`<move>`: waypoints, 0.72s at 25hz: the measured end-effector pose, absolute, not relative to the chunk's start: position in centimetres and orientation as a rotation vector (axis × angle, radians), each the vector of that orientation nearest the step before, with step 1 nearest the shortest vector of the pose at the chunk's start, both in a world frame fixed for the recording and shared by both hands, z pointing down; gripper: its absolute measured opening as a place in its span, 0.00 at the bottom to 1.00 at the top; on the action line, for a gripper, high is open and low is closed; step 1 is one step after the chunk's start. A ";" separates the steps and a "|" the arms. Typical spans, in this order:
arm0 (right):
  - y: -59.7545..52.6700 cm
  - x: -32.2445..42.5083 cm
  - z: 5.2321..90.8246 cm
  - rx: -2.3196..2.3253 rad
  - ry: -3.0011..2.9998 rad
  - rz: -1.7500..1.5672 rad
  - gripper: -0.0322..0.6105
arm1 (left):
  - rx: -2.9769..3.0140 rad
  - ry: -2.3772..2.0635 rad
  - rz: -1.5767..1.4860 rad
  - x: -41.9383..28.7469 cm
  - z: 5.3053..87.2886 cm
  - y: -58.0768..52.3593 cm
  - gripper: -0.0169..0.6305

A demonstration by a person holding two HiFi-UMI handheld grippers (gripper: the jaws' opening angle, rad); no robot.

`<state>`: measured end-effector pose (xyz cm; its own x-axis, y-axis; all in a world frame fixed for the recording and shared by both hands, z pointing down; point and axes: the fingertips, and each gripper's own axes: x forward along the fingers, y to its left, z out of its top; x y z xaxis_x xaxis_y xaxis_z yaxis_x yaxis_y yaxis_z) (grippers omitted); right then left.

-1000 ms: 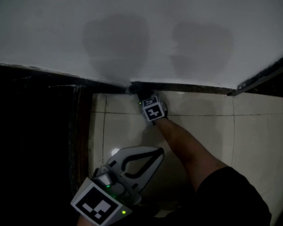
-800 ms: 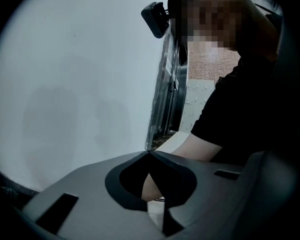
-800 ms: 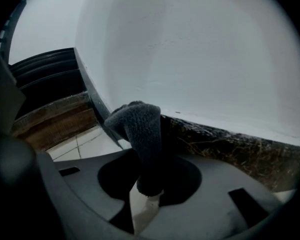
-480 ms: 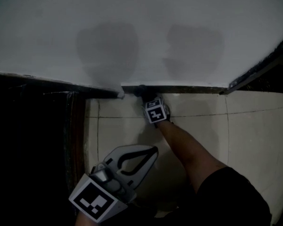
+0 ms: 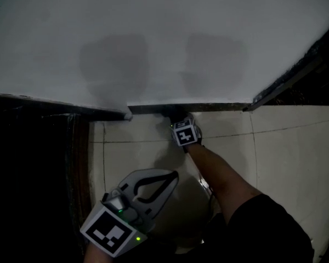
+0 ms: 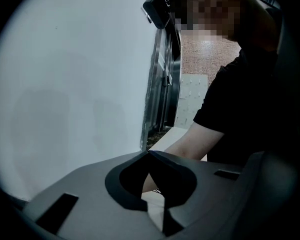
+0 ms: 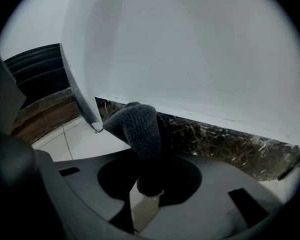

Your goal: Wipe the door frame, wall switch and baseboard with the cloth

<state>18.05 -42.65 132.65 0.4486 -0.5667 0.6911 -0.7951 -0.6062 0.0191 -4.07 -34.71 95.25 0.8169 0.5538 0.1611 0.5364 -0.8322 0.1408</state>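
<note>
Right tongs [image 7: 147, 181] grip cloth [image 7: 137, 129] at baseboard [image 7: 215, 136]
The grey cloth's tip meets the dark baseboard; left tongs [image 6: 148, 153] closed, empty

A white wall [image 5: 170, 32] fills the upper half, with two faint grey patches side by side on it. Along the far edge of the pale tiled floor [image 5: 279, 158] runs a dark baseboard [image 5: 219, 107], from the wall's outer corner [image 5: 126, 114] rightward. Left of that corner all is dark. The right hand-held gripper [image 5: 178, 122] reaches to the baseboard just right of the corner, its marker cube [image 5: 186, 135] facing up. A dark lump at its front, apparently the cloth [image 5: 170, 113], touches the baseboard; its jaws cannot be made out. The left hand-held gripper [image 5: 173, 175] hangs over the floor's near left part, jaws meeting at the tips, nothing between them.
</note>
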 end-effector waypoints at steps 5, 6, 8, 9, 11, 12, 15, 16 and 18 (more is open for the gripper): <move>-39.6 19.9 132.4 2.369 -1.088 0.934 0.19 | 2.902 0.889 0.286 -3.5 95.1 -34.1 0.02; -39.2 20.2 132.0 2.364 -1.085 0.922 0.19 | 2.901 0.893 0.282 -3.4 95.1 -34.0 0.02; -38.2 20.5 132.1 2.369 -1.062 0.952 0.19 | 2.901 0.906 0.281 -3.1 95.1 -33.6 0.02; -37.6 20.8 132.2 2.374 -1.048 0.961 0.19 | 2.901 0.914 0.283 -3.0 95.2 -33.5 0.02; -36.5 21.5 131.9 2.379 -1.014 0.947 0.19 | 2.901 0.927 0.285 -2.6 95.4 -33.1 0.02; -36.0 21.8 131.7 2.388 -0.994 0.947 0.19 | 2.898 0.931 0.285 -2.4 95.5 -32.9 0.02; -34.6 22.5 130.6 2.429 -0.965 0.959 0.19 | 2.893 0.963 0.291 -2.1 95.6 -32.1 0.02; -34.1 22.7 130.5 2.434 -0.960 0.959 0.19 | 2.895 0.976 0.300 -2.1 95.7 -31.8 0.02; -33.1 23.3 130.4 2.428 -0.944 0.946 0.19 | 2.893 0.984 0.320 -2.0 96.0 -31.7 0.02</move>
